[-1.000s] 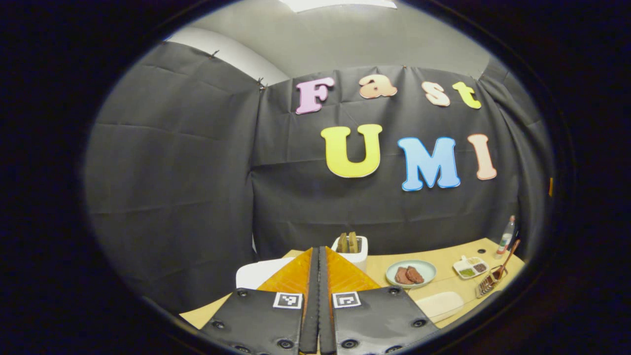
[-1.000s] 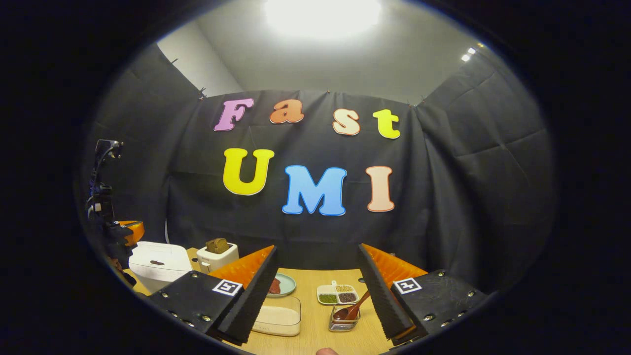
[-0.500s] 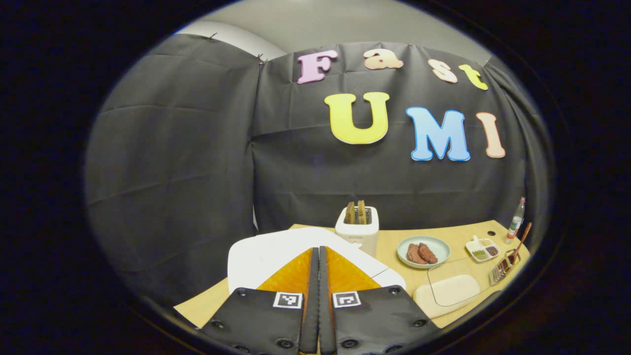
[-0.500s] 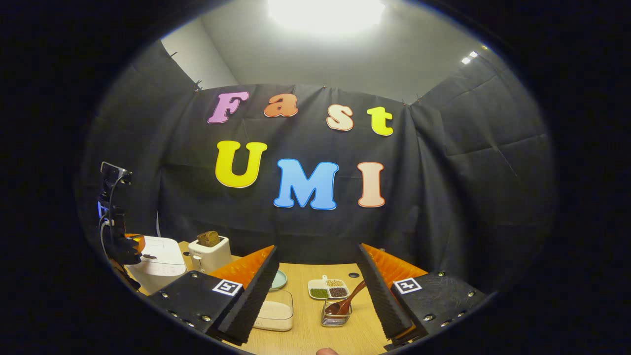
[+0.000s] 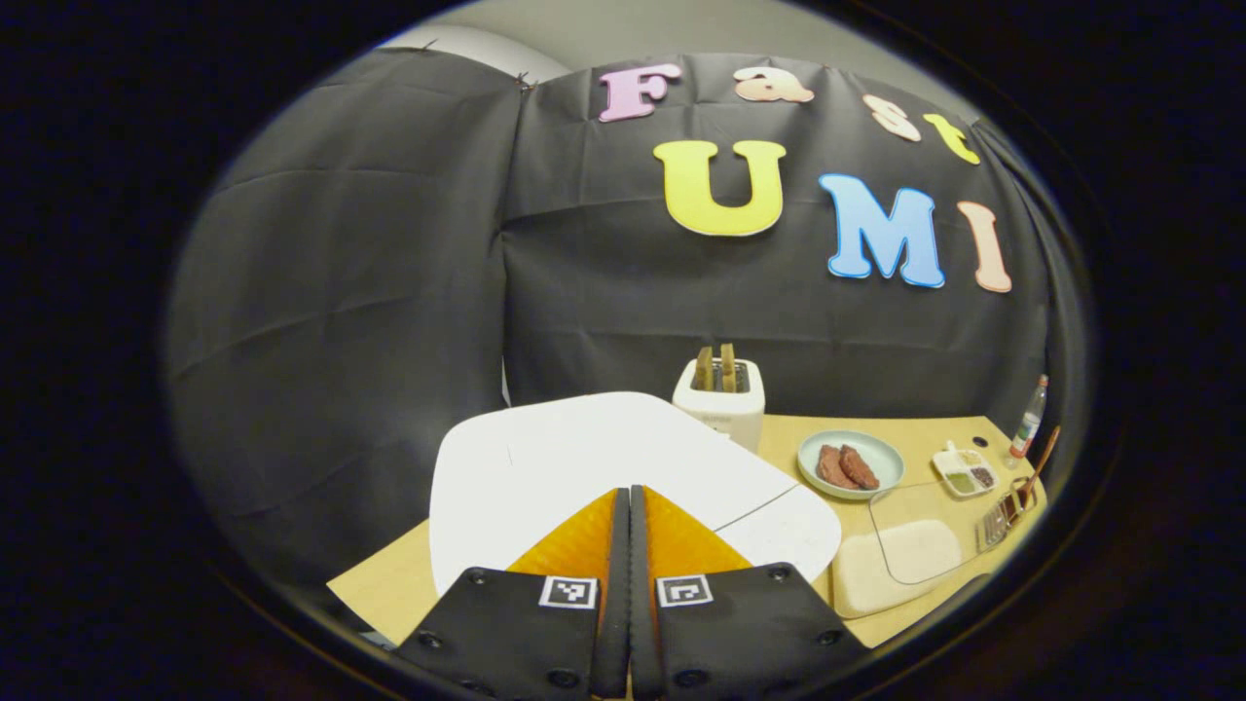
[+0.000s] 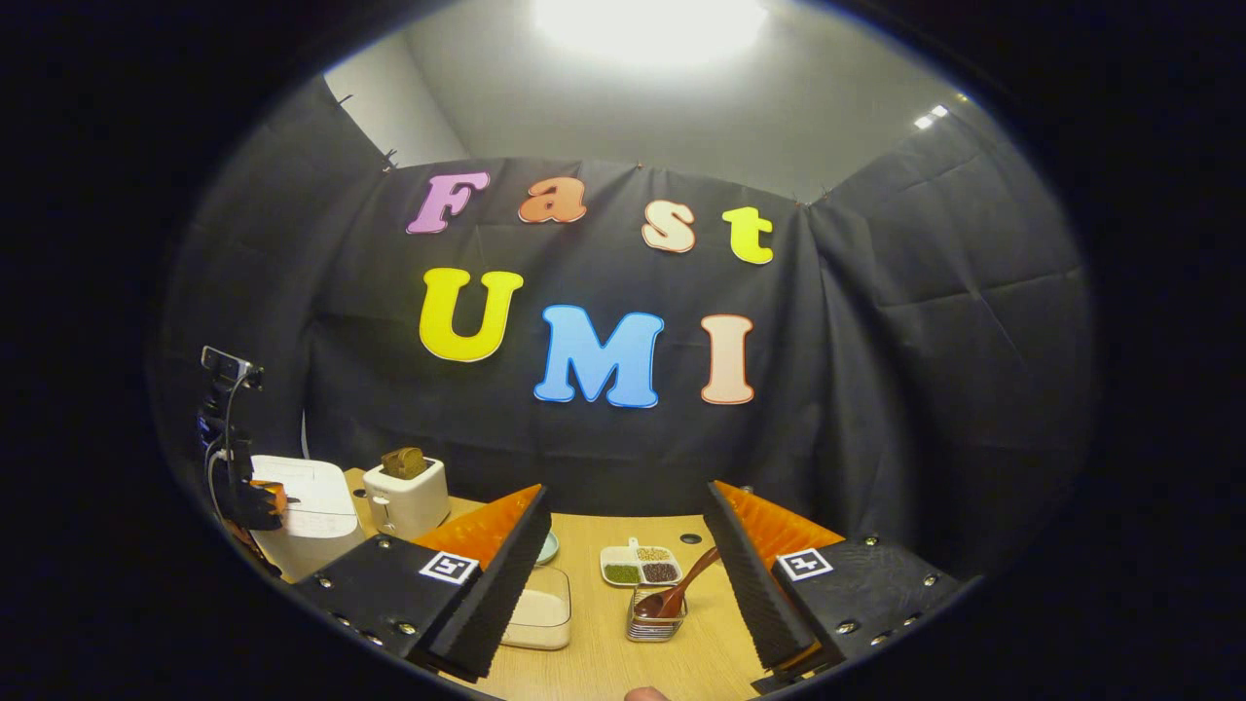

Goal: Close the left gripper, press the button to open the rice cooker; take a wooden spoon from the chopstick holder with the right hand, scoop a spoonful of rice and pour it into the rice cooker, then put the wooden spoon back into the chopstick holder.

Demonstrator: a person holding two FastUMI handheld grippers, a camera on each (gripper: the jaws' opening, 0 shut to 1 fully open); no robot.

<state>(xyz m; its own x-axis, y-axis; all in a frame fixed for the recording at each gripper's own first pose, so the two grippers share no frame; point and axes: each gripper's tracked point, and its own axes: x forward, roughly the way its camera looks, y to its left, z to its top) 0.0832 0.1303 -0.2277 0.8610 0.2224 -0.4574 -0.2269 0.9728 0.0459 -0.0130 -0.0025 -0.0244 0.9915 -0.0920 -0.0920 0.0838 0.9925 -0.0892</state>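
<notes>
Two claws show, one in each hand. In the left gripper view the left claw (image 5: 629,545) is clenched, its fingers pressed flat together with nothing between them, poised over the closed white lid of the rice cooker (image 5: 584,458), which lies directly ahead of and beneath its tips. Beyond the cooker stands a white toaster (image 5: 720,394), and to that claw's right sit a plate of meat (image 5: 850,465) and a clear box of rice (image 5: 900,560) on the tabletop (image 5: 389,594). In the right gripper view the right claw (image 6: 623,545) is released, fingers spread wide and holding nothing; the wooden spoon (image 6: 677,592) leans in the chopstick holder (image 6: 654,623) just ahead, between the fingers, with a divided dish (image 6: 640,567) behind it.
</notes>
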